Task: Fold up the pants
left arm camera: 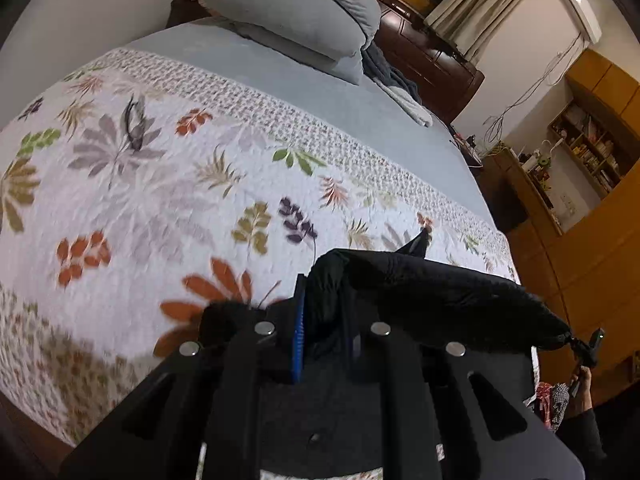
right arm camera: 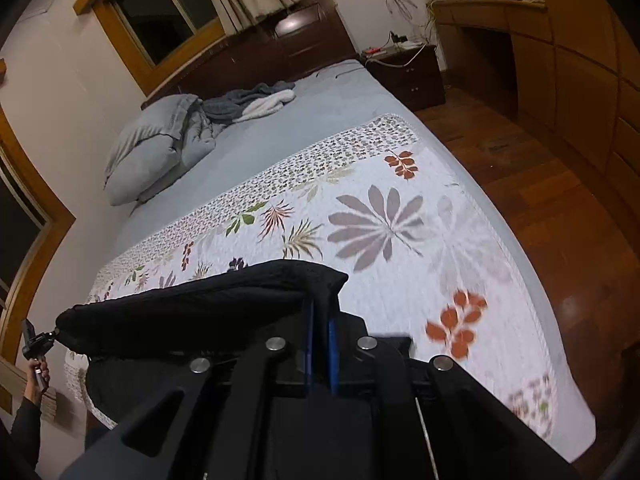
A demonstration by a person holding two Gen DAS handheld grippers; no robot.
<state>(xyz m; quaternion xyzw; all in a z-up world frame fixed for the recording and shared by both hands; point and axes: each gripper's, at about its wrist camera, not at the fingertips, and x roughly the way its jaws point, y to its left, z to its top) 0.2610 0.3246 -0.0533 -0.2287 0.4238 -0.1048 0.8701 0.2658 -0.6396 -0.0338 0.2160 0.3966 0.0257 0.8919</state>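
Note:
The black pants (left arm camera: 440, 292) hang stretched between my two grippers above the foot of the bed. My left gripper (left arm camera: 320, 320) is shut on one end of the waistband, with black cloth bunched between its blue pads. The band runs right to the other gripper (left arm camera: 588, 350), seen small at the far right. In the right wrist view my right gripper (right arm camera: 320, 320) is shut on the other end of the pants (right arm camera: 192, 308), and the band runs left to the left gripper (right arm camera: 36, 340). The rest of the pants hangs below, hidden by the gripper bodies.
The bed carries a white floral quilt (left arm camera: 160, 184) (right arm camera: 400, 240) over a grey-blue sheet (right arm camera: 280, 128). Grey pillows (left arm camera: 292, 8) and a crumpled blanket (right arm camera: 248, 100) lie at the head. A nightstand (right arm camera: 408, 72), wooden floor (right arm camera: 560, 200) and wooden cabinets (left arm camera: 592, 240) flank the bed.

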